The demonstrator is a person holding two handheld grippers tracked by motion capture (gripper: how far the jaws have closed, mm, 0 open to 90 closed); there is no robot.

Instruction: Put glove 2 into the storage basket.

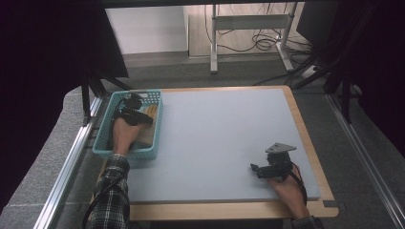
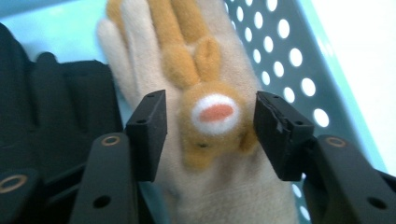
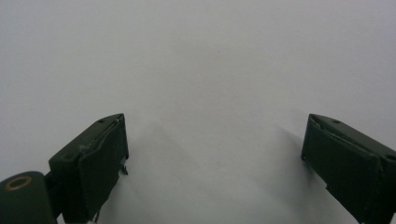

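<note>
A cream knitted glove with an orange rabbit face sewn on it lies in a teal perforated basket at the table's left edge. My left gripper reaches down into the basket. Its jaws stand on either side of the rabbit face, with a gap at the left pad, so it is open. In the high view the left gripper sits over the glove. My right gripper is open with nothing between its jaws, just above the grey mat. In the high view the right gripper is near the table's front right.
A black glove lies beside the cream one in the basket. The basket wall rises close on the right of the left gripper's jaws. A grey mat covers the wooden table. Metal rails run along both sides.
</note>
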